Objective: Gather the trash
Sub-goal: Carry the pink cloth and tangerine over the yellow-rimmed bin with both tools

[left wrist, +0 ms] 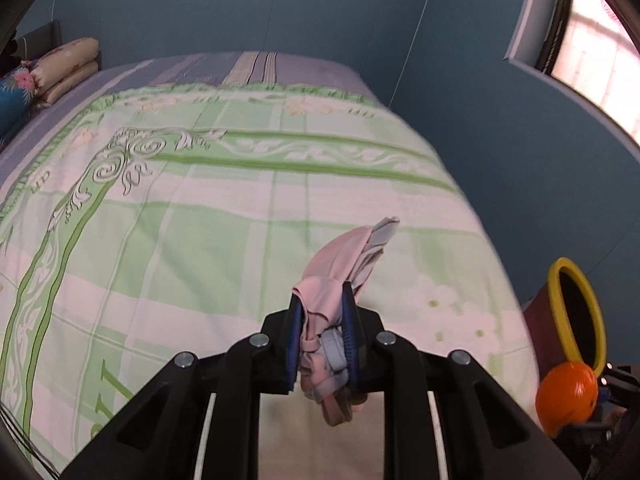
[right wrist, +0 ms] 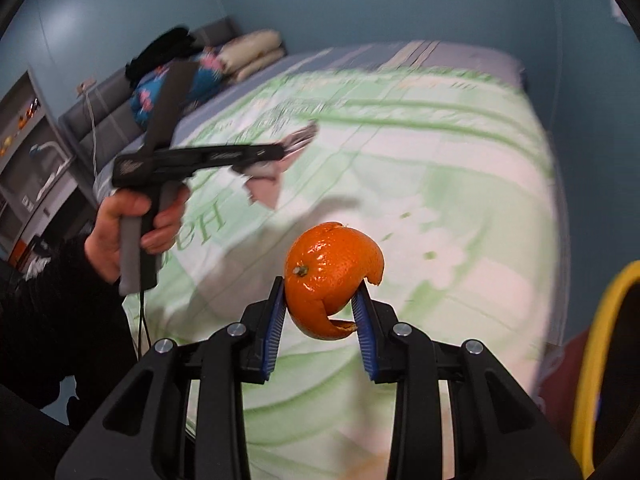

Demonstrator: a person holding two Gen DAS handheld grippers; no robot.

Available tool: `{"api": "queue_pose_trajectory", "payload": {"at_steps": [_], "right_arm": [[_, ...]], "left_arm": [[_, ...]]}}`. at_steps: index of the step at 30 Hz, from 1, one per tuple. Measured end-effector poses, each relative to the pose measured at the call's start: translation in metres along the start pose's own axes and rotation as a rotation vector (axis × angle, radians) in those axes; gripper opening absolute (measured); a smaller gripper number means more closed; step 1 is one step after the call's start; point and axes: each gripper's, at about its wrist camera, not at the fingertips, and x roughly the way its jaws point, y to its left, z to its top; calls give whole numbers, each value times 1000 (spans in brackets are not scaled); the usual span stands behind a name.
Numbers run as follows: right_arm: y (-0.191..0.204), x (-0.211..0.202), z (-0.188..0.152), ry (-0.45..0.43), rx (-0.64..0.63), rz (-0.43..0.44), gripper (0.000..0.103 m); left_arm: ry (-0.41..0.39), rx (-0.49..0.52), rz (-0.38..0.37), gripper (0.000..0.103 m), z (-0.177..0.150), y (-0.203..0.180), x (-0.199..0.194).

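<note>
My left gripper (left wrist: 323, 300) is shut on a crumpled pink and grey wrapper (left wrist: 340, 272), held above the green and white bedspread (left wrist: 180, 240). The right wrist view shows that same left gripper (right wrist: 286, 146) from the side, with the wrapper (right wrist: 268, 184) dangling from it and a hand (right wrist: 120, 232) on its grip. My right gripper (right wrist: 322, 286) is shut on a hollow orange peel (right wrist: 332, 276), lifted off the bed. The peel (left wrist: 566, 394) also shows at the lower right of the left wrist view. A bin with a yellow rim (left wrist: 576, 312) stands beside the bed's right edge.
Folded pillows (left wrist: 64, 68) and a blue floral cushion (left wrist: 16, 96) lie at the head of the bed. Blue walls close in behind and to the right, with a window (left wrist: 592, 64) there. Shelves (right wrist: 28, 148) stand at the far left. The yellow bin rim (right wrist: 596, 360) is at the right.
</note>
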Motion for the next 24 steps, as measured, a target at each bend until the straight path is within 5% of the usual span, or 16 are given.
{"api": "queue_pose_trajectory", "payload": {"at_steps": [11,24], "right_arm": [[-23,-85,2,-212,35,-99,31],[-45,-157,1,-404,53,-203,31]], "left_arm": [[-195,65,-13,17,5,-92,-88],[-303,168,-75,17,-1,-172,-143]]}}
